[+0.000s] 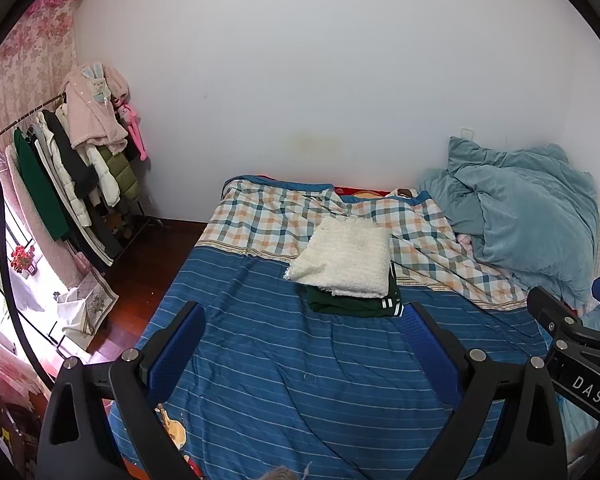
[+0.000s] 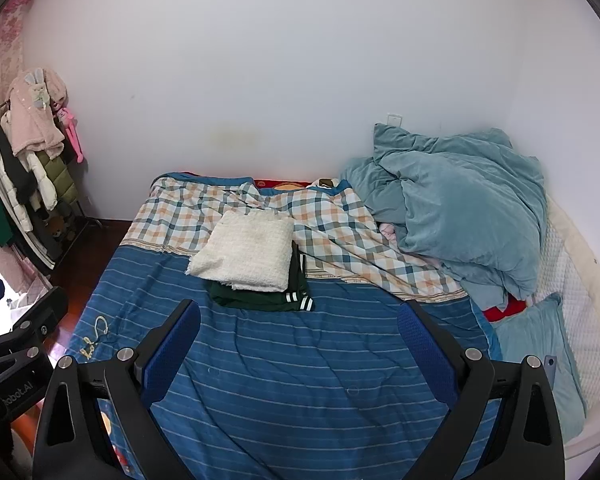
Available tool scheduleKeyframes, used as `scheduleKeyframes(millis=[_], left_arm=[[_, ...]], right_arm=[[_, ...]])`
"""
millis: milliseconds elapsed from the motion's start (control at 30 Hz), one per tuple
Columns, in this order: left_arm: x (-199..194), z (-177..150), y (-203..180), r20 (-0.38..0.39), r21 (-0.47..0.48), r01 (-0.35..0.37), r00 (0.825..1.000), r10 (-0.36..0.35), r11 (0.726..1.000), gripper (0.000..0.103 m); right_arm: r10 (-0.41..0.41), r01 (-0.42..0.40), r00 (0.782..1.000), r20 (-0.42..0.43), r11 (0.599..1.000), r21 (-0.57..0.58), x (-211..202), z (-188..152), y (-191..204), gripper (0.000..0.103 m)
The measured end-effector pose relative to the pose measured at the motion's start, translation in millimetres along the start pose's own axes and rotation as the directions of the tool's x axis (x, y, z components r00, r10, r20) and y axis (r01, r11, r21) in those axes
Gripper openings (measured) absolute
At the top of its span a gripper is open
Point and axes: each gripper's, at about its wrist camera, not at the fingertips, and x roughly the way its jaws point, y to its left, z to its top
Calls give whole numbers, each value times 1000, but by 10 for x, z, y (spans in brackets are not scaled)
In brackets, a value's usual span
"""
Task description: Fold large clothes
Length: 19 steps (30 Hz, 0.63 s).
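Note:
A folded cream knit garment (image 1: pixel 344 258) lies on top of a folded dark green garment with white stripes (image 1: pixel 356 305), in the middle of the bed on the blue striped cover (image 1: pixel 300 380). The same stack shows in the right wrist view: the cream garment (image 2: pixel 246 252) over the green garment (image 2: pixel 264 300). My left gripper (image 1: pixel 304 320) is open and empty, held above the blue cover short of the stack. My right gripper (image 2: pixel 298 318) is open and empty too, also short of the stack. The right gripper's body shows at the left wrist view's right edge (image 1: pixel 572 336).
A checked quilt (image 1: pixel 284 216) covers the far part of the bed. A crumpled teal duvet (image 2: pixel 460 208) is heaped at the right, with a teal pillow (image 2: pixel 536 344) in front. A clothes rack with coats (image 1: pixel 76 168) stands at the left by the window and pink curtain.

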Motion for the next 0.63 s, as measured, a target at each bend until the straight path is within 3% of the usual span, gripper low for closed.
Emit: scheduleKeyframes(millis=[633], left_arm=[[-33, -3, 44, 10, -1, -15, 1000, 15, 1000, 100]], right_arm=[[9, -9, 1000, 4, 1000, -2, 37, 40, -20, 101]])
